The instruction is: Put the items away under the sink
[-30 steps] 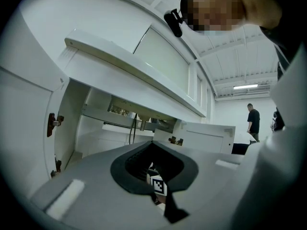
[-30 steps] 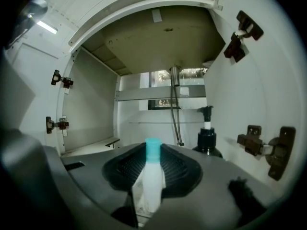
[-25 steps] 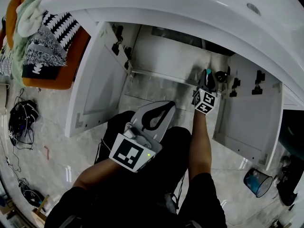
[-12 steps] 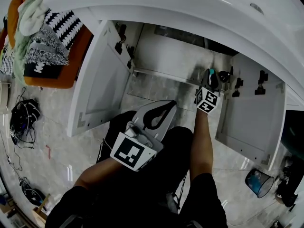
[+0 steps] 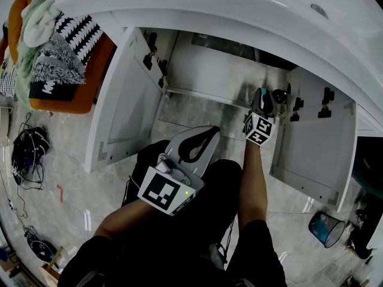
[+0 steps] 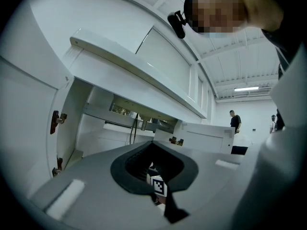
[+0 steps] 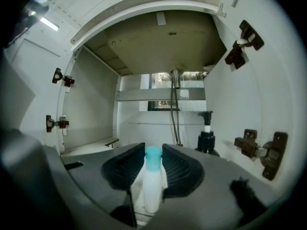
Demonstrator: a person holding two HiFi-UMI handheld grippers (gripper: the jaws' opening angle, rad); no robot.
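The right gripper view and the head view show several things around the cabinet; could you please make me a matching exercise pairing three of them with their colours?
Things:
1. bottle cap
2. pump dispenser
3. open cabinet door

Colours:
A. white
B. teal
C. black

Pairs: 1-B; 2-C; 3-A.
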